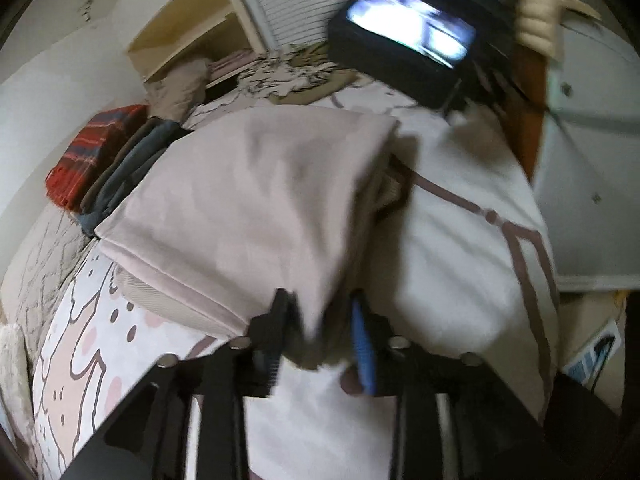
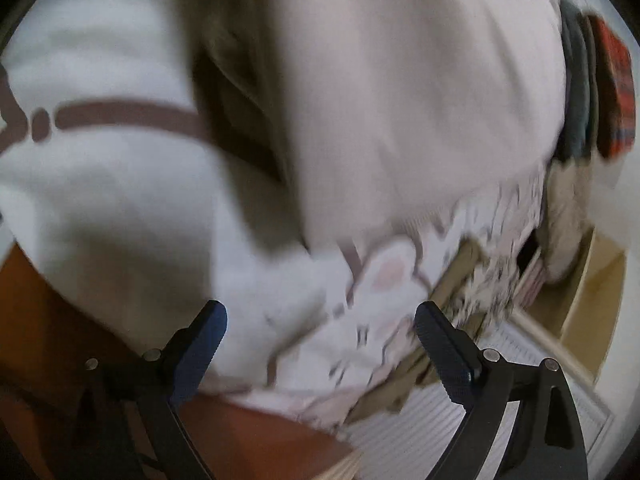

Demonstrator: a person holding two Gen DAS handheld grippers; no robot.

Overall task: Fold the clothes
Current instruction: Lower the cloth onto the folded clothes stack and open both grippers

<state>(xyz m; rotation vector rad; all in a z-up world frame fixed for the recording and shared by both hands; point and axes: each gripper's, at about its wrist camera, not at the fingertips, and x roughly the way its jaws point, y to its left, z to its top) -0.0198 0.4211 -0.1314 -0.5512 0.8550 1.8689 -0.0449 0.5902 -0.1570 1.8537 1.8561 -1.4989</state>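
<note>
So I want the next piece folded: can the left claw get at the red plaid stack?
Probably not yet: the left claw straddles the beige garment, which lies before the red plaid stack.

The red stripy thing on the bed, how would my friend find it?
Look at the bed with its cartoon-print cover. Beside the big beige folded garment sits a stack of dark folded clothes. The red folded cloth lies just beyond that stack, the only brightly striped piece.

Garment (image 1: 256,200): plain pale beige-pink. Bed sheet (image 1: 460,248): white, brown lines, pink cartoon figures. Folded stack (image 1: 120,176): grey-blue. Blanket (image 1: 88,152): red with dark stripes. Shelf (image 1: 188,28): pale yellow.
</note>
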